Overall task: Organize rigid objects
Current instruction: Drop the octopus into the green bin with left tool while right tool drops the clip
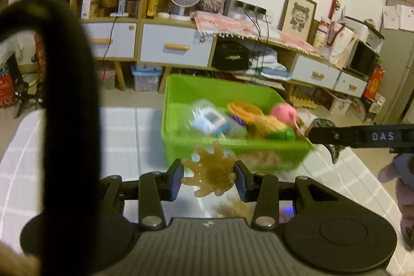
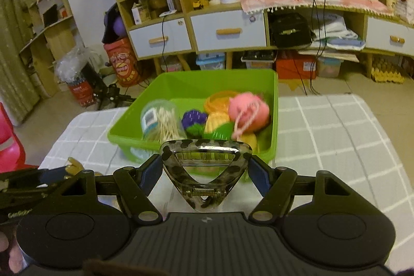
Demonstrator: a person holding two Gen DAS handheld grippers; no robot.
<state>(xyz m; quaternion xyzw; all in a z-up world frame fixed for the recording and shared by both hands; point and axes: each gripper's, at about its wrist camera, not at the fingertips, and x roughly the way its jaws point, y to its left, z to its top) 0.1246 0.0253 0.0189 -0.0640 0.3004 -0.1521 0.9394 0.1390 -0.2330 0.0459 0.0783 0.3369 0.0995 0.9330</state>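
1. Between the pads of the left gripper [image 1: 208,179] sits an amber hair claw [image 1: 211,172] with splayed teeth, clamped from both sides and held clear of the table.
2. The right gripper [image 2: 204,172] grips a spotted grey hair clip [image 2: 205,168], three-cornered in outline, with its spring end nearest the camera and its long straight edge running left to right across the jaws, which stand wide around it.
3. Just beyond both grippers lies the green bin [image 2: 274,105], its near wall [image 1: 233,146] directly ahead of each held piece; the coming move looks like a short carry forward and over that wall, then a release.
4. Neither hand seems clearly nearer: in each wrist view the bin's near wall shows just past the held clip.
5. Inside the bin lie a clear tub of cotton swabs [image 2: 161,122], a purple knitted ball [image 2: 194,122], orange rings [image 2: 218,100], a yellow and green piece [image 2: 220,126] and a pink ball [image 2: 249,110] with a cord.
6. From the left wrist view the right gripper's black finger reaches in from the right, over the bin's near right corner.
7. Under everything spreads a white checked cloth [image 2: 336,136] on the table; far behind stand drawers, shelves and two small fans.
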